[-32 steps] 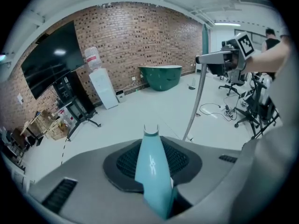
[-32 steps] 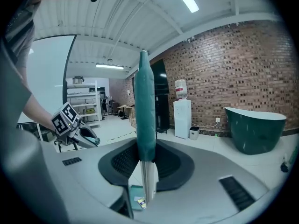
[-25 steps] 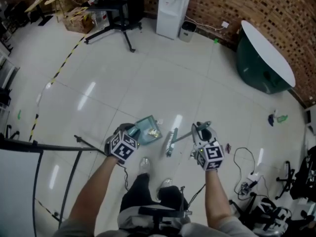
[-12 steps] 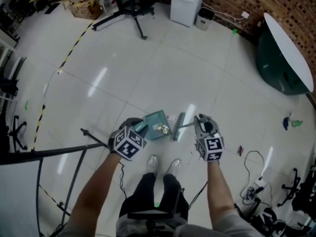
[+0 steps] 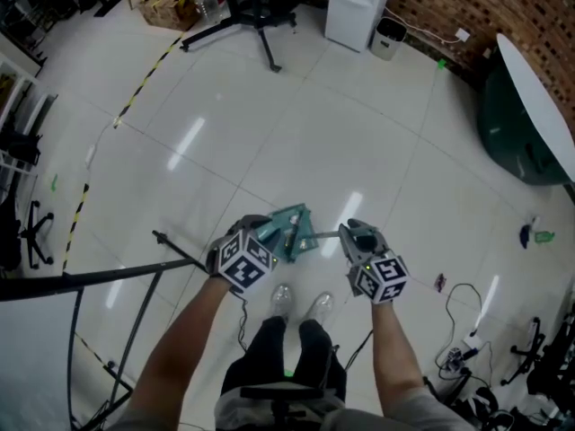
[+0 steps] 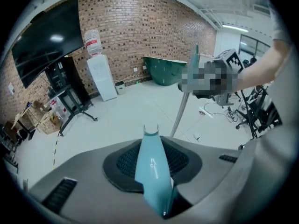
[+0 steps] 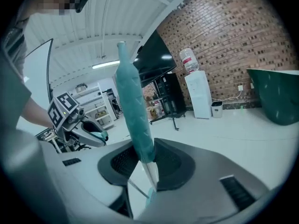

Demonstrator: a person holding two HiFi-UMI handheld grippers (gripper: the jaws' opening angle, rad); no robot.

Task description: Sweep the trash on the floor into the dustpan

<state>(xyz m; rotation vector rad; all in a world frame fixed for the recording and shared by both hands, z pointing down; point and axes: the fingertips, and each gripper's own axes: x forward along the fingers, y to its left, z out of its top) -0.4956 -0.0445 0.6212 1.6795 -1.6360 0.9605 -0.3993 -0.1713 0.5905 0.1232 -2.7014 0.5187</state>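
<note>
In the head view my left gripper (image 5: 262, 232) is shut on the handle of a teal dustpan (image 5: 293, 217) resting on the white floor in front of my feet. The left gripper view shows that pale teal handle (image 6: 150, 148) wedged between the pads. My right gripper (image 5: 348, 234) holds a broom by its teal grip (image 7: 133, 106); its jaws are opening, with the grip still between them. The metal rod (image 5: 322, 237) runs left, and the broom head (image 5: 289, 235) lies over the dustpan. Trash inside the pan is hidden. A small white scrap (image 6: 196, 136) lies on the floor.
A stand's black legs (image 5: 135, 277) cross the floor at my left. My shoes (image 5: 284, 300) are just behind the dustpan. Cables (image 5: 458, 330) and a small red item (image 5: 439, 283) lie to the right. A water dispenser (image 5: 358, 7), bin (image 5: 388, 37) and green tub (image 5: 530, 115) stand far off.
The broom head has swung left from the floor beside the dustpan to lie over it. My right gripper dropped and moved toward the pan; the left one shifted slightly.
</note>
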